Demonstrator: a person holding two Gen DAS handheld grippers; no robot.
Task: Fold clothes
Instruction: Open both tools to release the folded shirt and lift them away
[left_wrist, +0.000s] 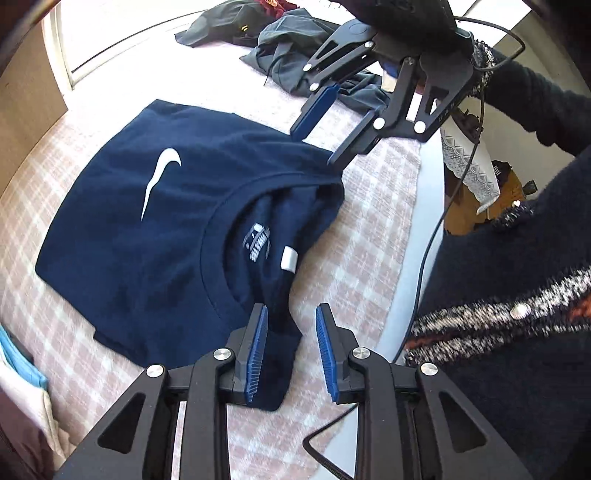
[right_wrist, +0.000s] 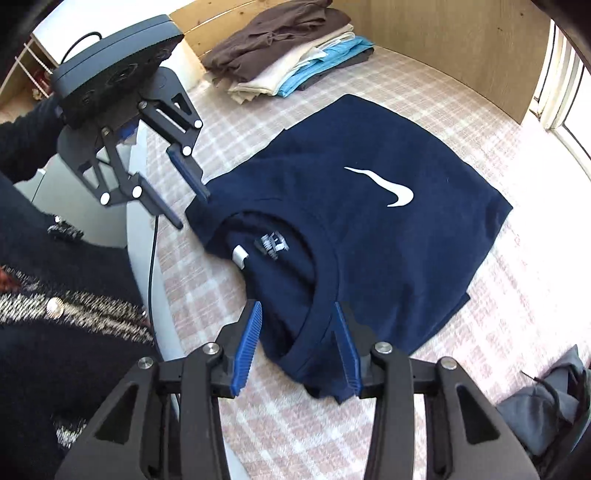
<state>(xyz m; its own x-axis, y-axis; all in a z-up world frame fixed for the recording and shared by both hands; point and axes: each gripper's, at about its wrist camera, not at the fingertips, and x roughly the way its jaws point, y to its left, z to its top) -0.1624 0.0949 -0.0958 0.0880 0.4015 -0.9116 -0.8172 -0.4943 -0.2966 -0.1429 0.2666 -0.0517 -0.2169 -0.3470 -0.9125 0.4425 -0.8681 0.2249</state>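
Observation:
A navy T-shirt (left_wrist: 155, 229) with a white swoosh lies folded on the pink checked bed cover (left_wrist: 369, 240), collar toward me. My left gripper (left_wrist: 291, 354) is open low over the shirt's near corner, with cloth lying between its blue pads. My right gripper (left_wrist: 314, 147) is open too, its tips at the shirt's far shoulder corner. In the right wrist view the T-shirt (right_wrist: 369, 229) fills the middle. There the right gripper (right_wrist: 295, 347) straddles the collar rim and shoulder fold, while the left gripper (right_wrist: 192, 208) touches the other shoulder corner.
A stack of folded clothes (right_wrist: 291, 55) sits against the wooden bed board (right_wrist: 443, 44). Unfolded grey garments (left_wrist: 295, 55) lie in a heap at the other end, also seen as grey cloth (right_wrist: 546, 406). A person's dark knitted cardigan (left_wrist: 517, 314) and a cable (left_wrist: 424, 258) are at the bed's edge.

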